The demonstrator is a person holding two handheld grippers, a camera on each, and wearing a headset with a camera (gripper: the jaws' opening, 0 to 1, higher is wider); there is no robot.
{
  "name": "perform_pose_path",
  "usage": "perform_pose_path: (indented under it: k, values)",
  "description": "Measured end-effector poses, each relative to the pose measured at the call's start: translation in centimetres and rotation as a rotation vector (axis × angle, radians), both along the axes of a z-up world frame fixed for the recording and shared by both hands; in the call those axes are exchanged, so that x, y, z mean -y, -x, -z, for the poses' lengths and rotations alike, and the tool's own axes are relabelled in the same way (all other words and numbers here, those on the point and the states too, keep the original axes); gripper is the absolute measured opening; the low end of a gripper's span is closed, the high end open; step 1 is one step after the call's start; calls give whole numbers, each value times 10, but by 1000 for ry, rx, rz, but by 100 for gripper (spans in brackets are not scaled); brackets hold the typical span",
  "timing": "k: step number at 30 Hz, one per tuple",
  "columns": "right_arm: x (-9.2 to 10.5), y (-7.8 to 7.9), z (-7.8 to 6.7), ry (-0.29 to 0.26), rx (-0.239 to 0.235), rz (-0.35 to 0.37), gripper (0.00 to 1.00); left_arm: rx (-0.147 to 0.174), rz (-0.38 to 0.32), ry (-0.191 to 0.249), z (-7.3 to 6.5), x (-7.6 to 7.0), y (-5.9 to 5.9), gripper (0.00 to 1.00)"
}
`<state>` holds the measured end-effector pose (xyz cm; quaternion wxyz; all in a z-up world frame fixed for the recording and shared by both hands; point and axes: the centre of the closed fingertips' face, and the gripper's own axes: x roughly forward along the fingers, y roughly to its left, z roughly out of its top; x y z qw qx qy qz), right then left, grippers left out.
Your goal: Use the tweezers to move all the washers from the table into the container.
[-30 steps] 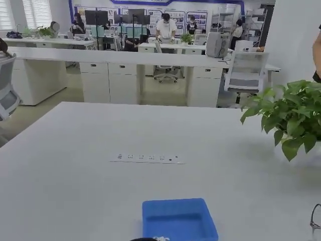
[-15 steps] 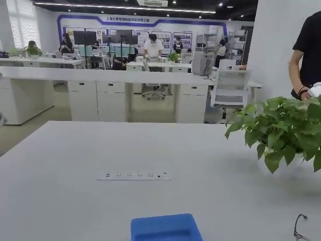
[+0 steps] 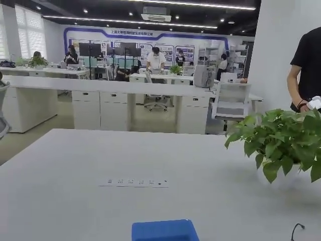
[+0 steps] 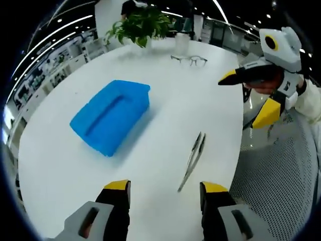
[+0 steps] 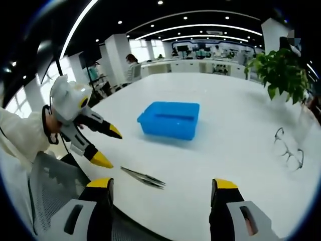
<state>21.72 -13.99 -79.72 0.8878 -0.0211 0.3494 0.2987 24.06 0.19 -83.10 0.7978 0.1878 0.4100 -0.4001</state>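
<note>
Metal tweezers [image 4: 193, 158] lie shut on the white table near its front edge, just ahead of my left gripper [image 4: 165, 193], which is open and holds nothing. In the right gripper view the tweezers [image 5: 143, 177] lie slightly left of my right gripper [image 5: 161, 188], which is also open and holds nothing. The blue container [image 4: 111, 115] stands farther in on the table; it is seen again as the container [image 5: 169, 119] and the container [image 3: 164, 231]. Each gripper shows in the other's view with its jaws apart: the right gripper [image 4: 248, 98] and the left gripper [image 5: 111, 148], both off the table's edge.
A pair of glasses [image 4: 189, 60] lies beyond the container, near a potted plant [image 3: 281, 143]. A flush power strip [image 3: 134, 182] sits mid-table. A mesh chair seat [image 5: 55, 201] is below the table's edge. A person stands at the far right, others at distant desks.
The head camera has tilted upward, so the container now sits at the very bottom of the picture. Nothing on the table has visibly moved.
</note>
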Motion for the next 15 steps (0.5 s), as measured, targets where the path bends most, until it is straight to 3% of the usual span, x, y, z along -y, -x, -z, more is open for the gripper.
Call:
perform_pose_path:
  k: [4, 7, 10, 12, 15]
  values:
    - [0, -3, -4, -24, 20, 9, 81, 22, -118, 83, -18, -12, 5, 66]
    - [0, -4, -8, -42, 37, 13, 85, 80, -212, 164, -36, -20, 6, 74]
    - [-1, -6, -12, -45, 65, 15, 91, 147, -272, 199, -46, -30, 8, 84]
    - [-2, -6, -13, -44, 75, 10, 93, 167, -304, 203, -49, -38, 13, 89]
    - [-3, -7, -13, -41, 79, 7, 96, 152, -331, 218, -49, -41, 21, 89]
